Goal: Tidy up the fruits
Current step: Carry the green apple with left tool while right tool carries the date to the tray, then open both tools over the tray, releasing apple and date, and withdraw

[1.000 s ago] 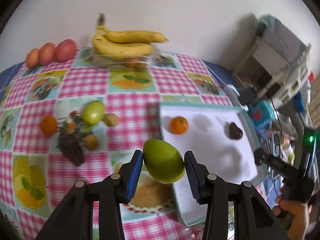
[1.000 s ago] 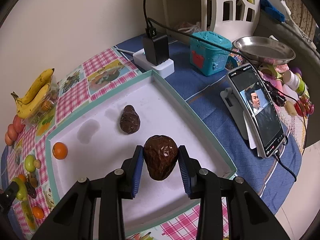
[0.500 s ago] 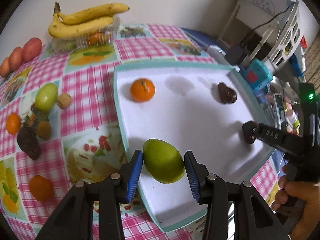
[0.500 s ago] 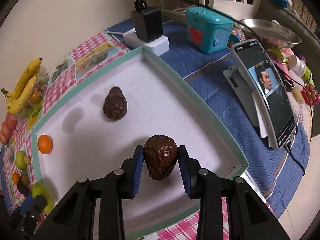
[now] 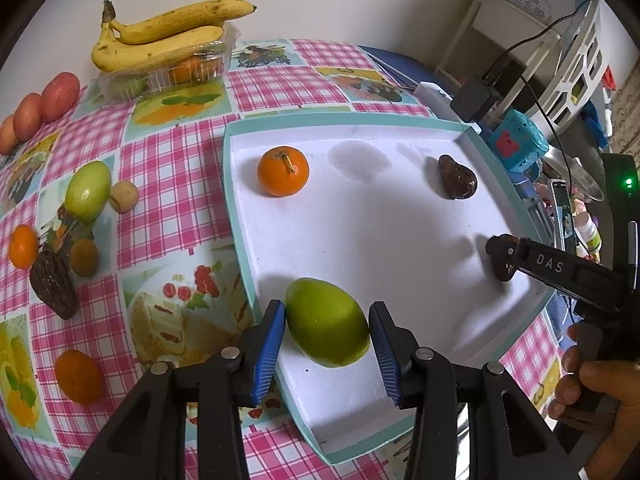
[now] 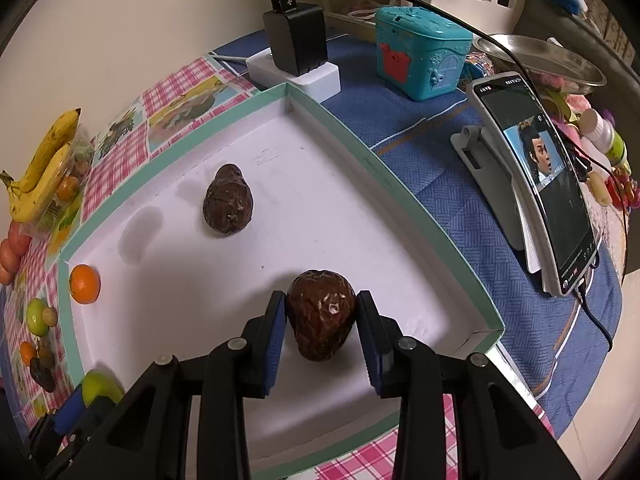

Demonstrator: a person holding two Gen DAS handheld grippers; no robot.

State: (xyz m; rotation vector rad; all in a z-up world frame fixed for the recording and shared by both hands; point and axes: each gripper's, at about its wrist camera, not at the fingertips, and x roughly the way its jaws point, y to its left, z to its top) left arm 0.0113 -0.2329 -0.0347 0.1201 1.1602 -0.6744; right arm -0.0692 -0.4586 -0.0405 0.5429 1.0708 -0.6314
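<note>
Left gripper [image 5: 327,332] clasps green mango [image 5: 326,322] — over tray [image 5: 236,208].

Left gripper [image 5: 327,334] clamping a green mango [image 5: 326,322] between blue pads; right gripper [image 6: 321,322] squeezing a brown avocado [image 6: 322,320], both reaching forward, low.

Open tray [image 5: 360,240] floor lies between orange [image 5: 283,171] and dark fruit [image 5: 457,177].

left wrist: I look close along my fingers from the tray's [image 5: 230,184] near-left corner, facing far-right | right wrist: close, near-right corner, facing far-left | shared: tray, orange [image 5: 283,171] [image 6: 84,283], bananas [image 5: 160,34] [image 6: 40,164]
</note>
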